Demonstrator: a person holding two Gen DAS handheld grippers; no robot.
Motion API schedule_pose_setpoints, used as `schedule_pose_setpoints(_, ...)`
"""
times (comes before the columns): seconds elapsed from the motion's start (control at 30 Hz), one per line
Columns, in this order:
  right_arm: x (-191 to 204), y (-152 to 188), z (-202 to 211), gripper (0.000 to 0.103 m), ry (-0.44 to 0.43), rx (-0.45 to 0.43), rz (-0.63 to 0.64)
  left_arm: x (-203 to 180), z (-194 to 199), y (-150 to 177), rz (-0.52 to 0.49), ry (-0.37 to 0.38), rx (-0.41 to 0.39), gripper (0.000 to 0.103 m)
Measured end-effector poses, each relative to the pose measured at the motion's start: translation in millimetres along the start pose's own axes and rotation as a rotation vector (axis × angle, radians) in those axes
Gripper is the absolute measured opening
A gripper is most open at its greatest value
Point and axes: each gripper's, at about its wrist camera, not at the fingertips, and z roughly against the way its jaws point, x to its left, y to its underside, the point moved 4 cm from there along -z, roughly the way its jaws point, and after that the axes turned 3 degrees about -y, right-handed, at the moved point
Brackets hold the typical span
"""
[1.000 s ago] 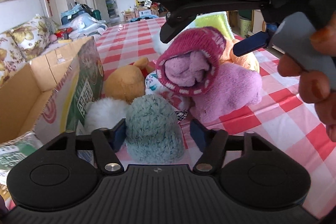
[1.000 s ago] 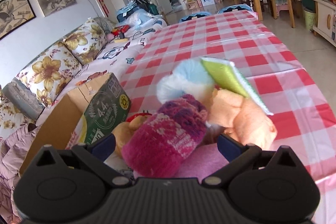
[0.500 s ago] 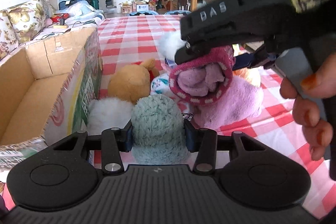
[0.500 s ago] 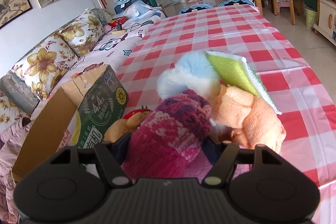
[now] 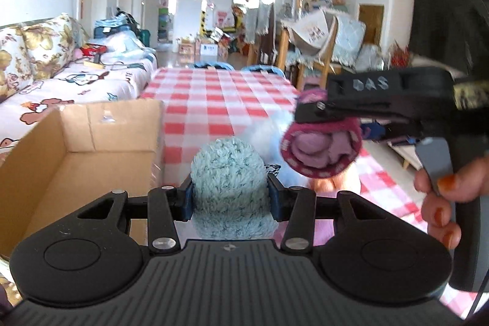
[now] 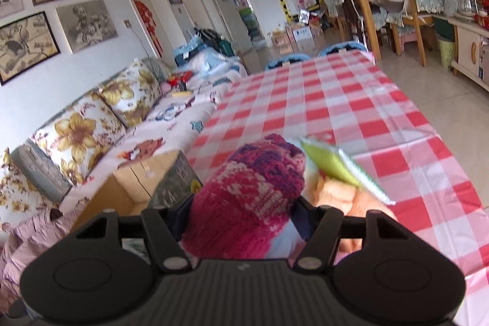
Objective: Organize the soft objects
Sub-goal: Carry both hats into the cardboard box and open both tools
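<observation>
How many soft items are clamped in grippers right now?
2: a fluffy teal sock roll in the left gripper, and a pink knitted sock roll in the right gripper. Others may be hidden below.

Left hand-held gripper (image 5: 229, 197) clamped; right hand-held gripper (image 6: 244, 216) clamped, raised.

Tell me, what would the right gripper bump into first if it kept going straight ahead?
Probably nothing soon. The right gripper, shut on the pink knitted sock roll, points over the red-and-white checked tablecloth. The green-and-white sponge cloth sits slightly rightward; depth is unclear.
</observation>
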Motion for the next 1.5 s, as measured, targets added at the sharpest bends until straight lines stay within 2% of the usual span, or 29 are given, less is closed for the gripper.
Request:
schedule_pose_setpoints(0.23, 23, -8, 2, 0.065, -0.065, -0.049, 0.009, 30, -3, -31, 0.055, -0.060, -0.049, 0.056)
schedule_pose_setpoints(0.53, 73, 0, -21, 0.065, -0.167, -0.024, 0.066, 91, -5, -46, 0.141, -0.197, -0.064, 0.056)
schedule_pose_setpoints(0.87, 126, 23, -48, 0.065, -0.261, 0.058, 0.130, 143, -22, -42, 0.220, -0.295, -0.003, 0.056)
schedule_pose_setpoints(1.3, 152, 51, -62, 0.070, -0.278, 0.152, 0.205, 160, -22, -29, 0.261, -0.359, 0.069, 0.057)
schedule_pose_setpoints(1.37, 152, 52, -62, 0.071, -0.270, 0.146, 0.213, 161, -22, -30, 0.257, -0.364, 0.066, 0.058)
schedule_pose_setpoints(1.43, 152, 51, -60, 0.078, -0.269, 0.141, 0.216, 158, -20, -31, 0.244, -0.369, 0.062, 0.072)
schedule_pose_setpoints(1.5, 151, 50, -56, 0.082, -0.252, 0.119, 0.224, 156, -20, -31, 0.234, -0.369, 0.066, 0.077)
